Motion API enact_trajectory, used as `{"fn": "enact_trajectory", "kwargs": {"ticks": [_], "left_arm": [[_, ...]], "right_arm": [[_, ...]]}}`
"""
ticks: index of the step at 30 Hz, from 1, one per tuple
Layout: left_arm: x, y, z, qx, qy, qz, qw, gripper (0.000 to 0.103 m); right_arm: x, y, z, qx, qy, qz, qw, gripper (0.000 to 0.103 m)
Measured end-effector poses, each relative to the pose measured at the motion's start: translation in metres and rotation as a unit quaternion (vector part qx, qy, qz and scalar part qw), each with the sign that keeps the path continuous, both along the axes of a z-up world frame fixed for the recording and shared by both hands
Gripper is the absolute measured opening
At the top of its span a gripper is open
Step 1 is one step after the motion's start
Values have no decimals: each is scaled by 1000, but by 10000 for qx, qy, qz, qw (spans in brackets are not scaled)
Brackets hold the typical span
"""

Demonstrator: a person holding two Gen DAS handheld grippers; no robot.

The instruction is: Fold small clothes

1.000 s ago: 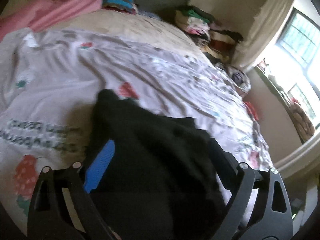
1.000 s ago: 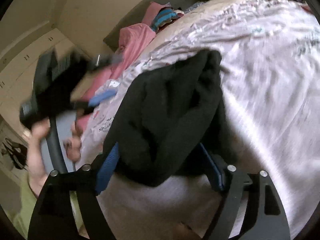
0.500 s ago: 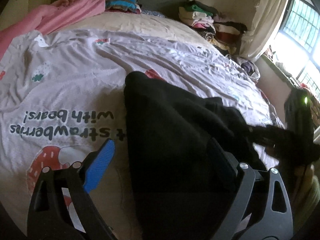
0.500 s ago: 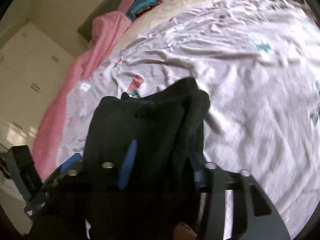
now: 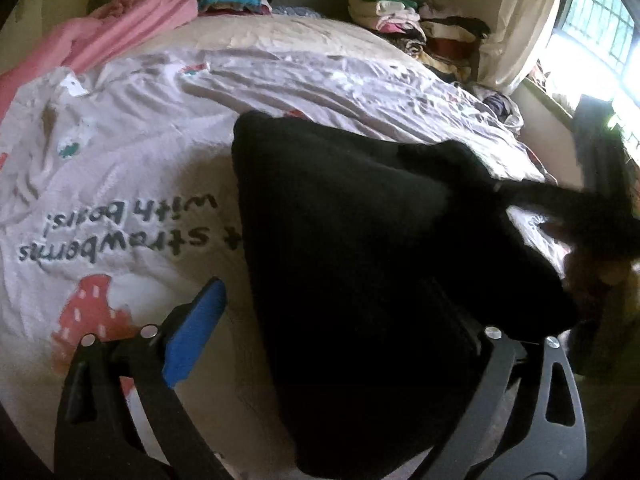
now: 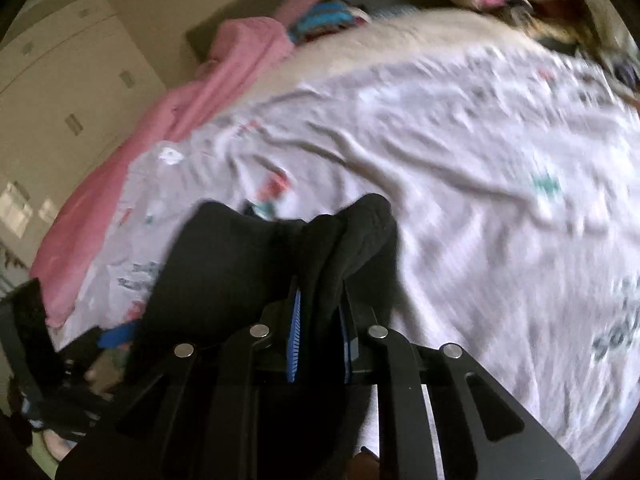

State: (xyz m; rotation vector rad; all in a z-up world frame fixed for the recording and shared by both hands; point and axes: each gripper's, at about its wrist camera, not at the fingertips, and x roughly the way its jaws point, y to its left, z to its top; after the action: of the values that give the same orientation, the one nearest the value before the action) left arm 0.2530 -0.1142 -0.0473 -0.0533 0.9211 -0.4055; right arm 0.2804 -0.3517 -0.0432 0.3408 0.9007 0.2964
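A black garment (image 5: pixel 360 240) lies bunched on the printed white bed sheet (image 5: pixel 120 140). My left gripper (image 5: pixel 324 300) is open just above the sheet. Its blue left pad (image 5: pixel 196 332) is bare and the cloth drapes over its right finger. In the right wrist view, my right gripper (image 6: pixel 320 292) is closing its jaws, and the blue pads (image 6: pixel 295 336) pinch a fold of the black garment (image 6: pixel 240 264). In the left wrist view the right gripper (image 5: pixel 600 220) shows dark and blurred at the garment's right edge. In the right wrist view the left gripper's blue pad (image 6: pixel 116 336) shows at the lower left.
A pink blanket (image 5: pixel 132 28) and a striped folded pile (image 5: pixel 232 0) lie at the head of the bed. Stacks of folded clothes (image 5: pixel 400 12) sit at the far right corner near a curtain and window (image 5: pixel 592 20). A pale wardrobe (image 6: pixel 60 80) stands beyond the bed's left side.
The right gripper went from wide open to nearly shut on a fold of the black garment while swinging across the bed. The left gripper sank toward the sheet, still wide.
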Motion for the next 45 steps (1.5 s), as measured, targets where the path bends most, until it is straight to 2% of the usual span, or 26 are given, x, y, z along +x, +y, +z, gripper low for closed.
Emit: {"fn": "enact_trajectory", "kwargs": {"ticks": [4, 6, 7, 11, 17, 25, 29, 33, 34, 35, 37, 41, 42, 43, 44, 45], "left_arm": [[-5, -3, -1, -12, 24, -70, 10000, 90], [-7, -3, -1, 9, 6, -52, 10000, 90], [-7, -3, -1, 14, -3, -31, 10000, 90], [-9, 0, 2, -19, 4, 15, 10000, 90], [-14, -2, 7, 89, -101, -12, 9999, 90], [-27, 4, 17, 74, -207, -32, 9998, 91], [-34, 7, 23, 31, -290, -57, 9996, 91], [-42, 12, 30, -177, -372, -80, 9991, 91], [-44, 13, 31, -242, -351, -91, 9990, 88], [-45, 13, 31, -260, -342, -115, 9990, 80], [-48, 12, 30, -187, -360, -158, 9991, 72], [-48, 11, 20, -163, -217, -166, 9995, 71], [-47, 10, 17, -168, -159, -190, 9996, 70], [-47, 10, 14, -174, -120, -210, 9996, 64], [-47, 9, 12, -211, -75, -250, 9994, 58], [-48, 9, 10, -271, -29, -284, 9992, 57]], "right_arm": [[-13, -16, -15, 386, 4, -298, 9988, 19], [-17, -17, -11, 252, -3, -414, 9988, 27], [-19, -16, -8, 120, -3, -499, 9987, 35], [-39, -15, 10, -143, -176, -577, 9981, 38], [-76, -10, 33, -136, -474, -490, 9976, 49], [-113, 2, 47, -43, -637, -406, 9971, 53], [-125, 3, 46, -24, -622, -458, 9970, 53], [-131, 7, 40, 116, -519, -427, 9977, 53], [-132, 10, 38, 157, -491, -392, 9979, 53], [-132, 13, 36, 189, -467, -348, 9981, 53], [-131, 18, 35, 281, -420, -268, 9984, 53], [-124, 31, 32, 281, -364, -127, 9989, 53], [-122, 33, 30, 242, -337, -139, 9990, 52], [-118, 34, 26, 188, -257, -179, 9993, 35], [-117, 34, 23, 164, -191, -174, 9995, 12], [-117, 34, 21, 157, -162, -199, 9995, 12]]}}
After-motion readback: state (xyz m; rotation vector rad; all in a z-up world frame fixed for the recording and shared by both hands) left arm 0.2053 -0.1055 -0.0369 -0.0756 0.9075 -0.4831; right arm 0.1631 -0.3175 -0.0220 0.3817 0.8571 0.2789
